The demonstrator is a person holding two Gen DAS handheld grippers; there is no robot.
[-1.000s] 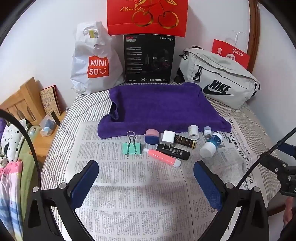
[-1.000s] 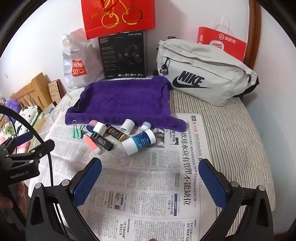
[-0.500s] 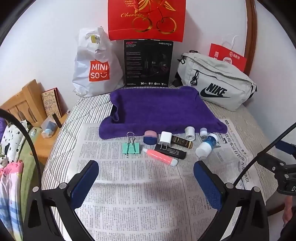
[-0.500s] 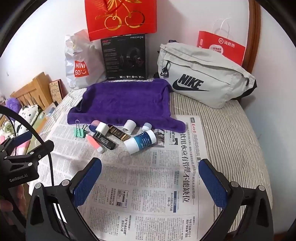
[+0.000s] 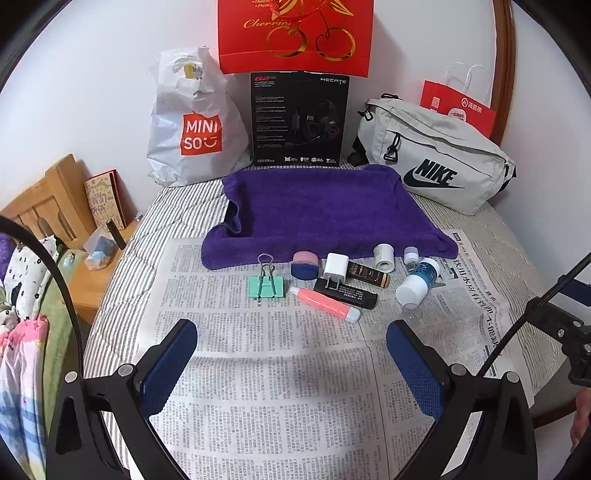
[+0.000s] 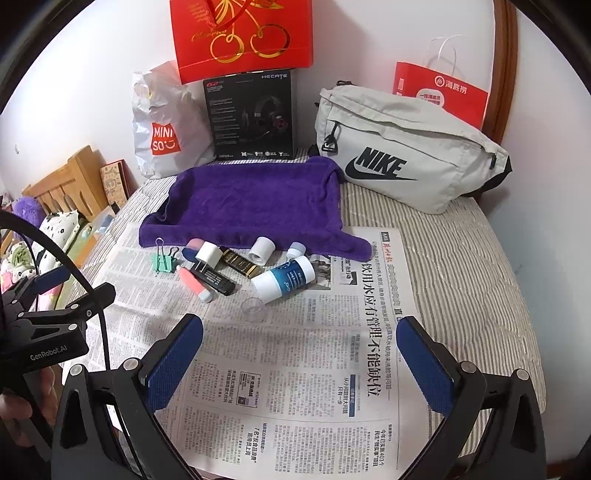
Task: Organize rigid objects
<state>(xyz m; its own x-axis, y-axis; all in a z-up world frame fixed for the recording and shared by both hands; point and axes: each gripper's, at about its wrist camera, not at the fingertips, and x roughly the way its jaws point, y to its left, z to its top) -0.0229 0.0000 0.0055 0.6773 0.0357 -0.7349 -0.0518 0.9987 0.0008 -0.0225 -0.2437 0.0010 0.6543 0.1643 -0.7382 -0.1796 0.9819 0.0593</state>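
Small rigid objects lie on newspaper (image 5: 280,369) in front of a purple towel (image 5: 317,206): a green binder clip (image 5: 266,285), a pink-and-blue jar (image 5: 305,264), a white charger plug (image 5: 335,266), a pink tube (image 5: 325,304), a black tube (image 5: 347,293), a dark gold-lettered tube (image 5: 369,273), a white cap (image 5: 383,255) and a blue-and-white bottle (image 5: 416,283). The bottle (image 6: 284,277) and a clear cup (image 6: 253,307) show in the right wrist view. My left gripper (image 5: 291,354) is open and empty, short of the objects. My right gripper (image 6: 299,350) is open and empty, short of the cup.
At the back stand a Miniso bag (image 5: 192,125), a black headset box (image 5: 299,118), a red cherry bag (image 5: 295,33), a grey Nike bag (image 5: 432,155) and a red paper bag (image 5: 458,107). A wooden bedside stand (image 5: 55,206) is at the left.
Both grippers have pulled back a little and tilted, so the objects sit slightly farther off in the views. Both stay open. No object has moved.
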